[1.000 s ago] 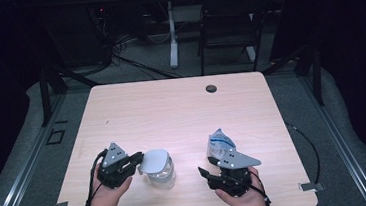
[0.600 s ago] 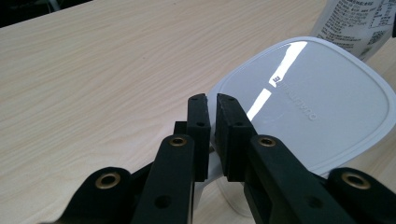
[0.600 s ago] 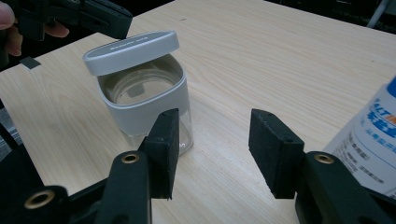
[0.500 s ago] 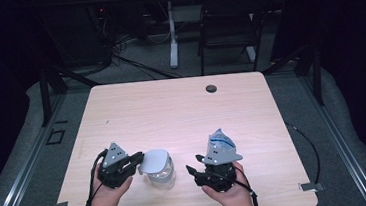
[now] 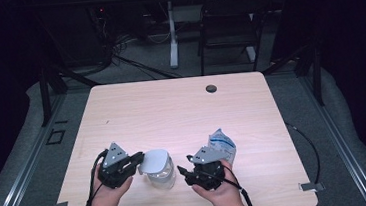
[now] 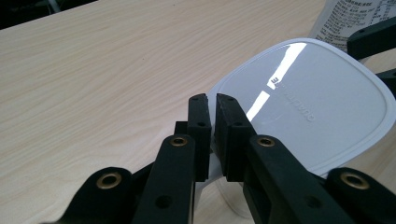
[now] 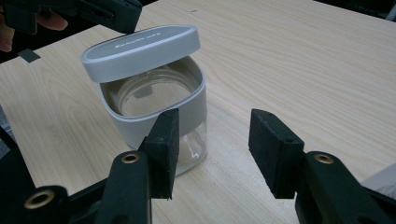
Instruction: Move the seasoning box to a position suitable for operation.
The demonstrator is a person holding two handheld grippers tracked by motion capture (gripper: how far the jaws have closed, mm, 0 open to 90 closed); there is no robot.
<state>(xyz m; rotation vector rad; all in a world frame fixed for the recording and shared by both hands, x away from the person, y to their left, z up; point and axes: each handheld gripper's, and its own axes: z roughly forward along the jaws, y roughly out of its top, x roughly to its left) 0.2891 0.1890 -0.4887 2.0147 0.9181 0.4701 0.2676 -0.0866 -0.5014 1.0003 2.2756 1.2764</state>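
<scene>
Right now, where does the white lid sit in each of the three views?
High view: white lid bottom centre, tilted on the jar.
Left gripper view: lid at right, its edge pinched by the left gripper.
Right gripper view: lid upper left.
Shared landmark: the jar.

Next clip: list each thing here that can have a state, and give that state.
Lid: lifted at one side, tilted over the jar.
Jar: upright, partly uncovered, looks empty.
Left claw: shut on the lid's edge.
Right claw: open, holding nothing.
Pouch: on the table, behind the right claw.
</scene>
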